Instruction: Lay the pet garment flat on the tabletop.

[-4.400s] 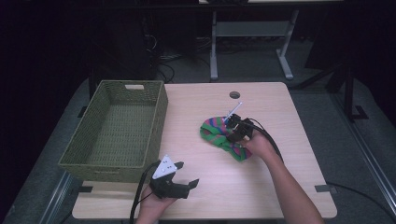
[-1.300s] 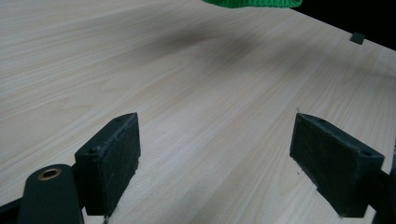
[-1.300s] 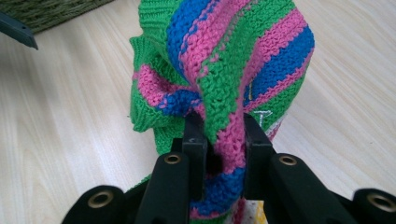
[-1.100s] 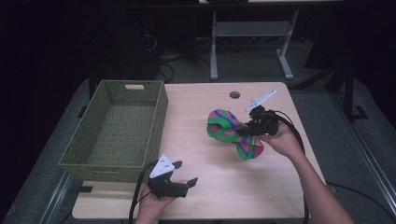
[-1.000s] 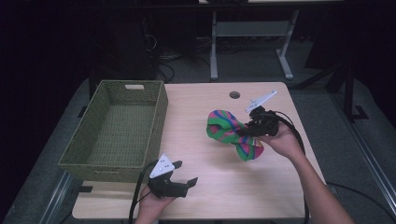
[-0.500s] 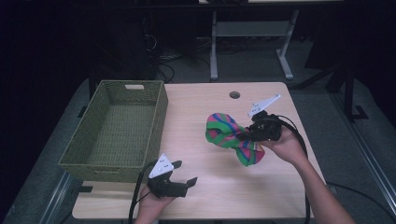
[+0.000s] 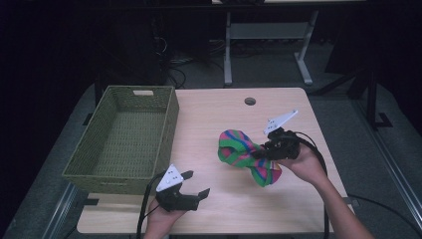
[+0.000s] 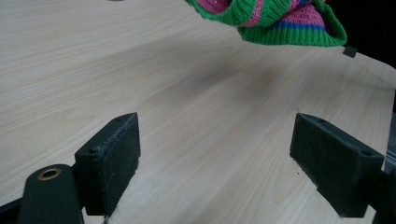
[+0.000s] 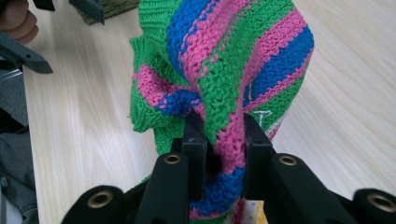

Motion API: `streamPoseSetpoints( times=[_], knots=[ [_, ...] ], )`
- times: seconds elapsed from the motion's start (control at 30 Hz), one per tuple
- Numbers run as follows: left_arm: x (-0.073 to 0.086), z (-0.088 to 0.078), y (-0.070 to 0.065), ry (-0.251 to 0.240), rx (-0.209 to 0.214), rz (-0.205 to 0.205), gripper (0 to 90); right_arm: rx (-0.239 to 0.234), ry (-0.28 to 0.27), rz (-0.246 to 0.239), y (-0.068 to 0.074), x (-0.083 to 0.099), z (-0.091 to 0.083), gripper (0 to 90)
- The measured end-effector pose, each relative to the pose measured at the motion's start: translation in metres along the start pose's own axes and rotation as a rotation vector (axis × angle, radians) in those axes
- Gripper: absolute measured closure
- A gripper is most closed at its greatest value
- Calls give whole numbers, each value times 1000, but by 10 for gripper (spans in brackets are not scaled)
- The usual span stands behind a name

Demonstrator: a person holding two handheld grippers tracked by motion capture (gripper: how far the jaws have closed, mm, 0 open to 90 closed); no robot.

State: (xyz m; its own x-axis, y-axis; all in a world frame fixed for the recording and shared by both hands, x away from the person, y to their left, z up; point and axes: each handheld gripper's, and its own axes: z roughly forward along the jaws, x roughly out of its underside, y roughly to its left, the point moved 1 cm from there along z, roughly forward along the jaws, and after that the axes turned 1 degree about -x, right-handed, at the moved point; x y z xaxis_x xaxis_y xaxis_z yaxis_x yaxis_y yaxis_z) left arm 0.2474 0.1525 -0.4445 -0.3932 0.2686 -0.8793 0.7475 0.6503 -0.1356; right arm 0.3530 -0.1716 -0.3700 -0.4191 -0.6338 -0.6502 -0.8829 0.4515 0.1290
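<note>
A knitted cloth [image 7: 245, 154] striped green, pink and blue hangs bunched above the wooden table [image 7: 224, 119], right of centre. My right gripper [image 7: 262, 153] is shut on its middle; in the right gripper view the two jaws pinch a fold of the knitted cloth [image 9: 224, 74]. My left gripper [image 7: 195, 184] rests near the table's front edge, open, with bare wood between its pads [image 8: 112, 158]. In the left gripper view the lower edge of the knitted cloth [image 8: 280, 23] hangs at the top, well beyond the jaws.
A green woven basket [image 7: 89, 159] stands on the left of the table, nothing inside it. A round cable hole [image 7: 250, 101] sits near the far edge. A metal desk frame [image 7: 268, 35] stands on the dark floor behind.
The right gripper has carried the cloth a little toward the front right and lower; the cloth hangs lower at its near end. The left gripper has stayed in place.
</note>
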Motion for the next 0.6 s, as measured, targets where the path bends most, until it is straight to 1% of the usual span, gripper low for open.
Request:
streamPoseSetpoints(
  times=[0.03,0.07,0.1,0.13,0.17,0.23,0.33,0.37,0.4,0.5,0.57,0.6],
  knots=[
    [0,0,0,-3,-2,1,158,-2,1,-1,1,1,1,757],
    [0,-1,0,-7,-2,0,158,-9,-5,7,2,3,2,757],
    [0,-1,0,-17,-3,-2,158,-9,-5,7,2,3,2,757],
    [0,-2,0,-21,-5,-3,158,-21,-6,6,4,4,5,757],
    [0,-2,0,-21,-5,-3,158,-21,-6,6,4,4,5,757],
    [-1,-2,1,-21,-5,0,158,-21,-2,-1,6,6,9,757],
    [0,-2,0,-20,-4,-4,158,-37,6,-6,9,9,17,756],
    [0,-2,0,-20,-3,-4,158,-37,6,-6,9,9,17,756],
    [0,-2,0,-17,-3,-3,158,-52,17,-12,10,9,20,756],
    [0,-3,1,-18,-2,-3,158,-66,17,-18,12,10,23,755],
    [0,-3,1,-21,-2,-5,157,-70,17,-26,14,11,25,755],
    [0,-3,1,-23,-1,-8,158,-80,19,-36,16,12,28,755]
  ],
)
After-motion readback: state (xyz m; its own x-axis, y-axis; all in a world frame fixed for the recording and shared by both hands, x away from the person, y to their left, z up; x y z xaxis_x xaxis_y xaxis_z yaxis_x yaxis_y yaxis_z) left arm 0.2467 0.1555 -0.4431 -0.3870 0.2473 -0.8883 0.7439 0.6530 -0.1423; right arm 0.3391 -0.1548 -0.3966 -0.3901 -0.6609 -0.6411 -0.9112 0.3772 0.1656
